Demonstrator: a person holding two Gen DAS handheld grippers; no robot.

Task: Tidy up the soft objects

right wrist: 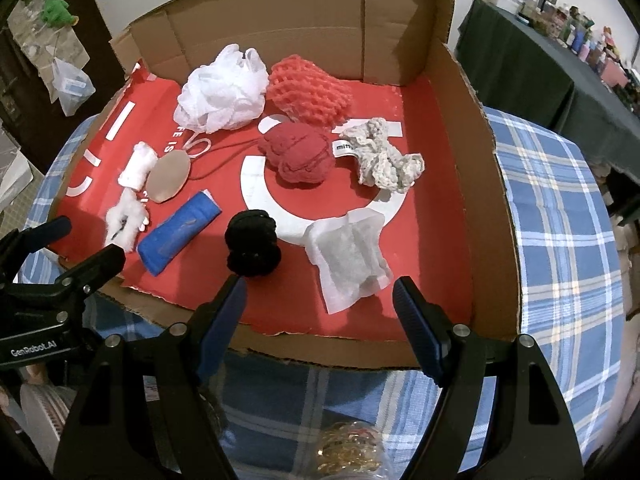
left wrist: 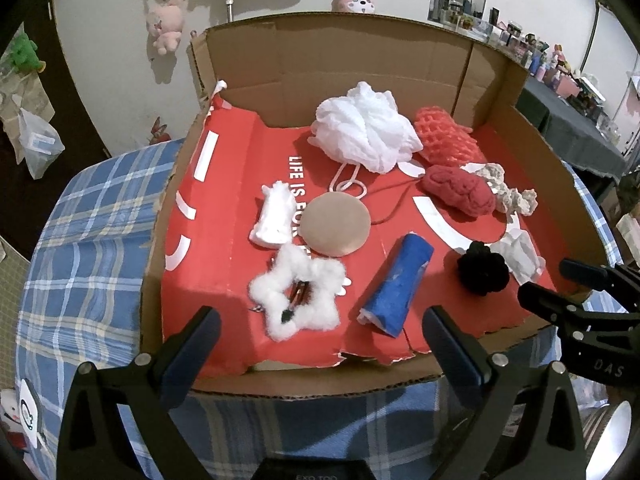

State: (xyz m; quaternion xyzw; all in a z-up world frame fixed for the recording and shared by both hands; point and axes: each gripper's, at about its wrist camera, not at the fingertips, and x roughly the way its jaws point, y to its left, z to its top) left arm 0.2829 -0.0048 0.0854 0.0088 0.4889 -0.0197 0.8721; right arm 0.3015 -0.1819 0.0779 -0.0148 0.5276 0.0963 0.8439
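Both grippers hung over the near edge of the cardboard box, which sat on a blue plaid tablecloth and was lined with a red printed sheet. The left gripper stood with its jaws wide apart and empty; just beyond its fingertips lay the white fluffy star and, to the right of that, the blue roll. The right gripper was likewise spread wide and held nothing; the white gauze sheet lay just ahead between its fingers, and the black knitted ball sat close beyond its left fingertip. Farther back rested the tan round pad, the red yarn ball, the white mesh puff, the red net and the cream crochet piece, all well apart from either gripper.
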